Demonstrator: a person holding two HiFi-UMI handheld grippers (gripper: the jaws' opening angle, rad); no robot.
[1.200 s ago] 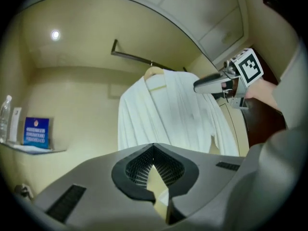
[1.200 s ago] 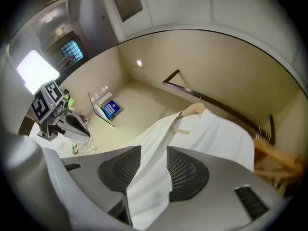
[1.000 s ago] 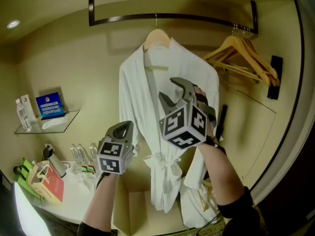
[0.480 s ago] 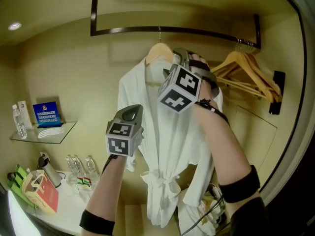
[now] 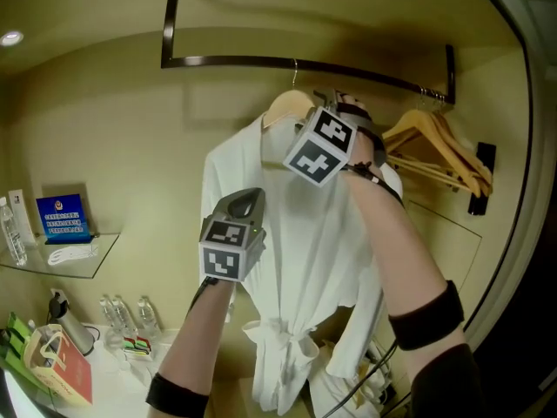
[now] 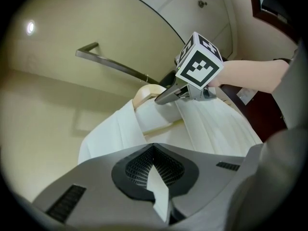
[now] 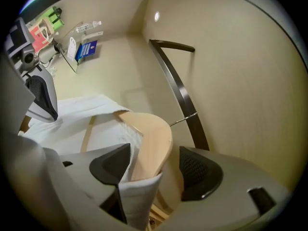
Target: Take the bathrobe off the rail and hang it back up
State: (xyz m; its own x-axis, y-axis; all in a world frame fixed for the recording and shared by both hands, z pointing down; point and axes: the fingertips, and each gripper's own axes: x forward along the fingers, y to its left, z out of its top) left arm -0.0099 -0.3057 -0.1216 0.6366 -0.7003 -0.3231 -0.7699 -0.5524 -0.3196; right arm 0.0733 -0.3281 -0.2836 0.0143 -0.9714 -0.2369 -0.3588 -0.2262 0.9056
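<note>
Cream walls [image 5: 130, 146], a recessed ceiling light [image 5: 11, 38], a glass shelf [image 5: 100, 249] at left, bare wooden hangers [image 5: 439, 146] at right.

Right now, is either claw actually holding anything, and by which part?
Nothing is held. The right claw has just been opening; its jaws straddle the top of the pale wooden hanger carrying the white bathrobe, without pressing. The left claw is shut, empty.

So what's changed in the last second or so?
Both claws rose toward the rail. The right claw has just been opening and now straddles the shoulder of the wooden hanger without gripping it. The left claw came up in front of the bathrobe, shut as before. The bathrobe stays on its hanger, hooked on the rail; nothing was taken or let go.
</note>
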